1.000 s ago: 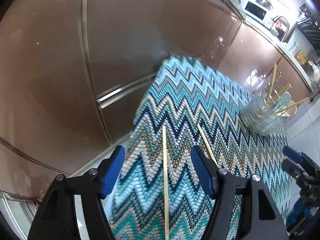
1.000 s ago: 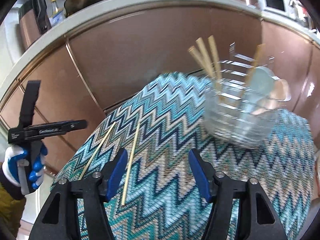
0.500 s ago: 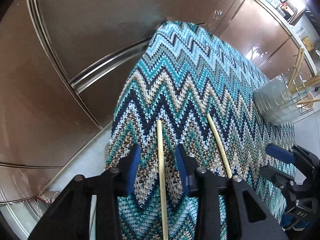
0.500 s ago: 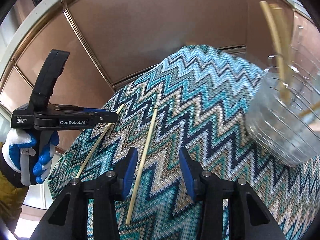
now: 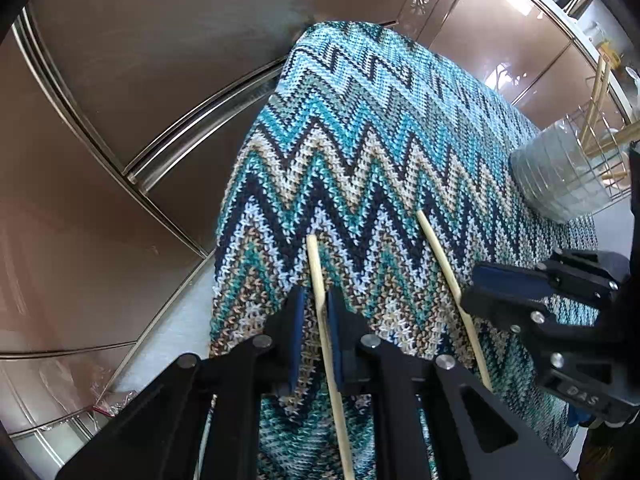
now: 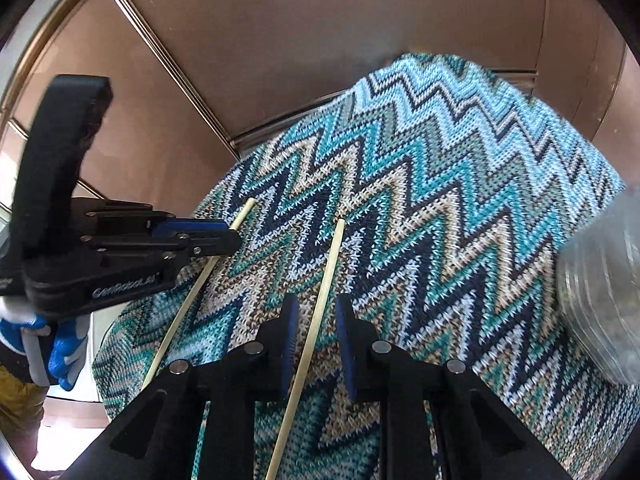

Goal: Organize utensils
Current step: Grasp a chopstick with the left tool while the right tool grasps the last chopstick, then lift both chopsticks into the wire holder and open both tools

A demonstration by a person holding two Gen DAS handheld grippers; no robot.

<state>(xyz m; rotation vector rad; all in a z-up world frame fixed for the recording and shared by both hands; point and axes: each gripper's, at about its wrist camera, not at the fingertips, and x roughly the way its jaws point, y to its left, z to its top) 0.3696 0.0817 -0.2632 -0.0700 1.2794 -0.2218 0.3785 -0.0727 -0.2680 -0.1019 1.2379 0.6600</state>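
Our left gripper (image 5: 316,332), at lower centre of its view, was closing, its pads pinching one chopstick (image 5: 320,280) lying on the zigzag cloth (image 5: 360,140). Our right gripper (image 6: 316,336) was closing around the other chopstick (image 6: 328,272), small gaps remaining. The glass holder (image 5: 560,172) stood at the right edge.

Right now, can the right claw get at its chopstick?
Probably yes. The right claw already straddles the chopstick on the cloth, jaws closing with nothing between pads and stick; the left claw works the other one.
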